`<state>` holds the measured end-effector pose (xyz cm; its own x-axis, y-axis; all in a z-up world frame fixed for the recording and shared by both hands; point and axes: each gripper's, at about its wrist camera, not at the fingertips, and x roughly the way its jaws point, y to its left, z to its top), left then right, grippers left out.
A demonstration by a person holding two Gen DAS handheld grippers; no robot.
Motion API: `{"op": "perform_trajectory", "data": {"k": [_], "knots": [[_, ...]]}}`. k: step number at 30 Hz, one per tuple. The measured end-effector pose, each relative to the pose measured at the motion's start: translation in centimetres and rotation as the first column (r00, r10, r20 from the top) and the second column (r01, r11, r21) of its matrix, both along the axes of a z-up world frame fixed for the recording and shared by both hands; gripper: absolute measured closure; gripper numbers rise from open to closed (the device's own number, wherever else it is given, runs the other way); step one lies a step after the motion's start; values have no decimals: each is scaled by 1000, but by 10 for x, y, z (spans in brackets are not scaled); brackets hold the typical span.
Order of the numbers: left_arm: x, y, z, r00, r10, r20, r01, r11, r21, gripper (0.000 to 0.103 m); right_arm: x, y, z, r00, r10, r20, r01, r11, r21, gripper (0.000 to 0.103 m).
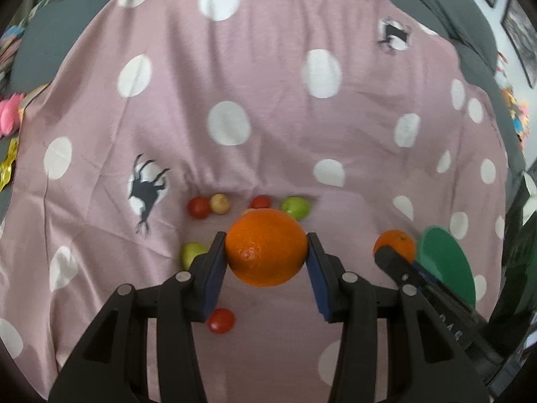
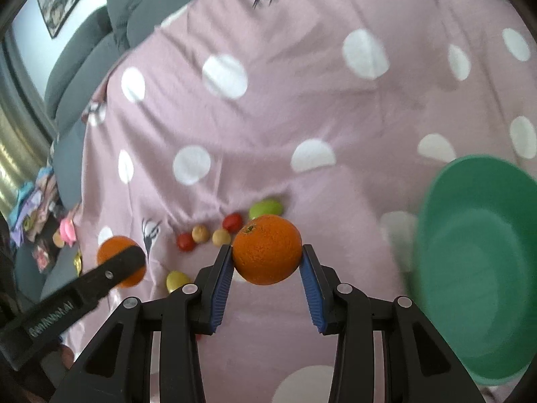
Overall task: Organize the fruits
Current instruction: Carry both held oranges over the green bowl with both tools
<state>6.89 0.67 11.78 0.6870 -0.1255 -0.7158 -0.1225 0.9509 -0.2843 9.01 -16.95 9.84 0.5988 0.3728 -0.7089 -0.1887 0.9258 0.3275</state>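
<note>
My left gripper [image 1: 265, 250] is shut on an orange [image 1: 265, 247] and holds it above the pink dotted cloth. My right gripper [image 2: 267, 255] is shut on a second orange [image 2: 266, 250]; it also shows in the left wrist view [image 1: 395, 242]. A green bowl [image 2: 480, 262] lies on the cloth to the right of the right gripper, and it also shows in the left wrist view [image 1: 448, 262]. On the cloth lie small red fruits [image 1: 198, 207] [image 1: 221, 320], green ones [image 1: 295, 206] [image 1: 192, 252] and a tan one [image 1: 220, 203].
The pink cloth [image 1: 268, 100] covers a grey sofa [image 1: 50, 33]. Colourful toys and clutter [image 2: 43, 201] lie past the cloth's left edge. Framed pictures [image 1: 517, 33] hang on the wall to the right.
</note>
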Motion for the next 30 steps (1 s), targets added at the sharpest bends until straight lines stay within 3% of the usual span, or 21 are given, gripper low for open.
{"op": "perform_trajectory", "data": {"k": [8,15,25,30], "knots": [[1,-47,11,992,-122,39,121,992,38,57,-16,-45,19,991,-125,45,125,992,3,62],[4,-99,20,960,-272,71,271,962,22,57,-24,-90,31,967,-246,70,244,969,25,61],[11,-175,17,895,-441,65,435,896,87,57,-38,-164,31,886,-460,54,460,888,14,61],[24,-195,5,883,-468,45,464,882,83,57,-43,-193,23,844,-536,23,536,844,-2,61]]}}
